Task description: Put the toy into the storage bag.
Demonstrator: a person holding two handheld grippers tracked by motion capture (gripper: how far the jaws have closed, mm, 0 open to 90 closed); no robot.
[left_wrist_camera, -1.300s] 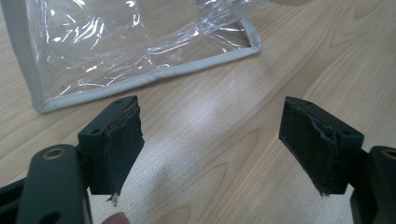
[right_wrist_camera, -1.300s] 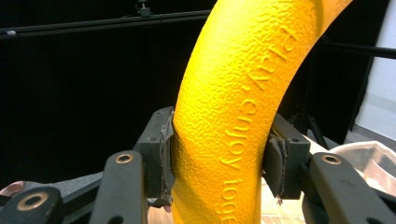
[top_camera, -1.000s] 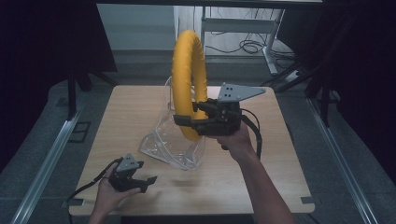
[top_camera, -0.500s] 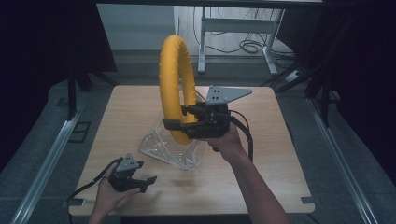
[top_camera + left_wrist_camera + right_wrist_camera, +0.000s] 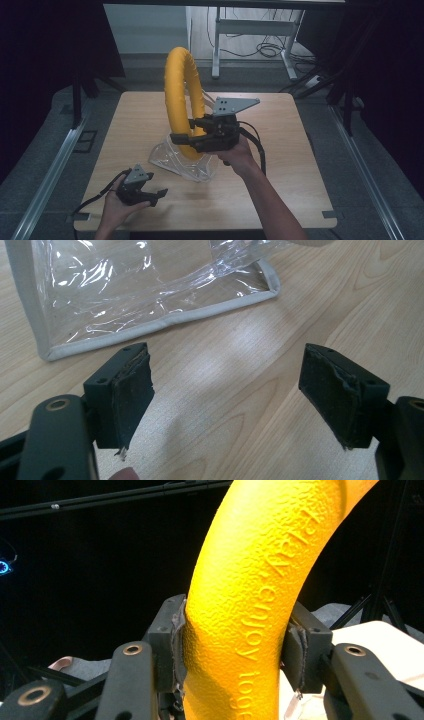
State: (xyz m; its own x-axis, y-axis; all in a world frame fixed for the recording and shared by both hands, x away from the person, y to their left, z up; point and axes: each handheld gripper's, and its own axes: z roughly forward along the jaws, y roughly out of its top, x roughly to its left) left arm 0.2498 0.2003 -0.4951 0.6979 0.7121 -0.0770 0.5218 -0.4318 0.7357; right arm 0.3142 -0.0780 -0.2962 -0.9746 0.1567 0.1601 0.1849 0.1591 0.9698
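A yellow foam ring (image 5: 181, 95) stands upright above the table, held near its lower part by my right gripper (image 5: 186, 138), whose jaws are shut on it. In the right gripper view both pads press the ring (image 5: 250, 605), which bears raised lettering. Its bottom dips into a clear plastic bag with grey piping (image 5: 185, 162) that lies on the wooden table (image 5: 280, 185). My left gripper (image 5: 156, 196) rests at the table's front left, jaws wide open with nothing between them. Its own view has the bag (image 5: 150, 285) just ahead of its pads (image 5: 132, 390).
The table's front edge lies close under the left hand. Metal rails run along the floor on both sides. A white desk frame (image 5: 255, 35) and cables stand behind the table. Bare tabletop lies to the right of the bag.
The right gripper has carried the ring leftward and a little down, toward the bag. The left gripper has stayed where it was.
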